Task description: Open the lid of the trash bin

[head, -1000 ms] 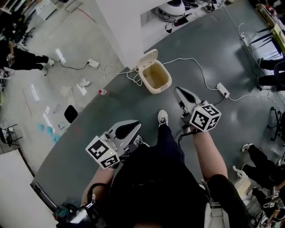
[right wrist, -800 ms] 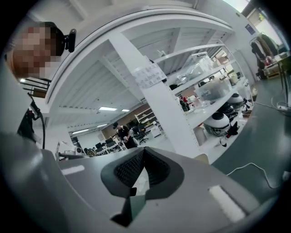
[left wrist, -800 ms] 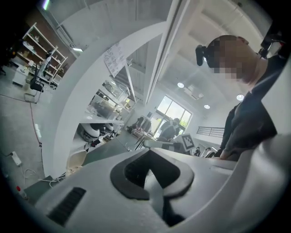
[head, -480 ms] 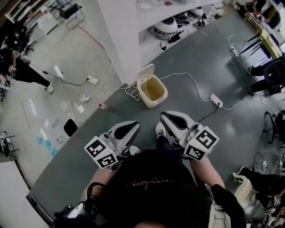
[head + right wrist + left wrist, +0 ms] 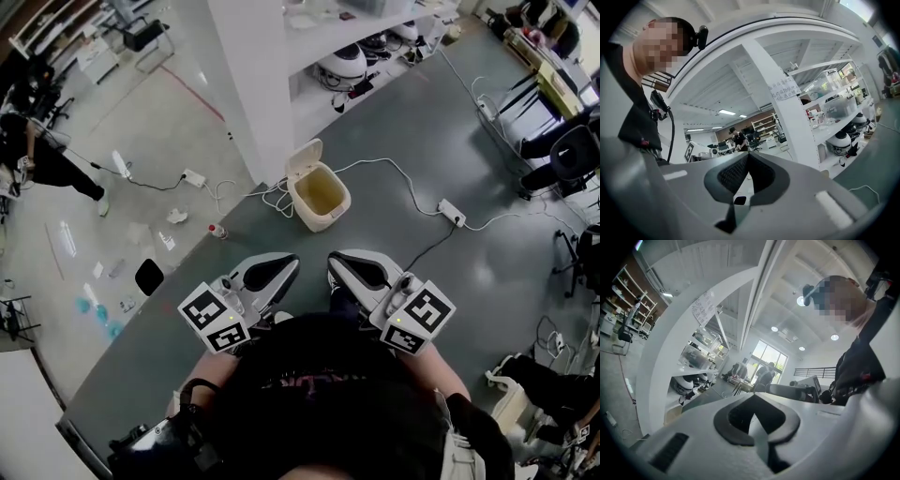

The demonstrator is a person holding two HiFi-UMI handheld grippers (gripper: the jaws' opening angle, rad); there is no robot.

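Likely light, stiff plastic, the trash bin point(image 5: 322, 197) stands on the floor point(image 5: 422, 150) at the white pillar's point(image 5: 248, 84) foot, its lid point(image 5: 304, 159) already upright and best taken at its free rim, while the left hand-held gripper point(image 5: 291, 264) and the right hand-held gripper point(image 5: 335, 263) are clenched, empty.

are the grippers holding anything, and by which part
Nothing is held: the left hand-held gripper and right hand-held gripper are both shut and empty.
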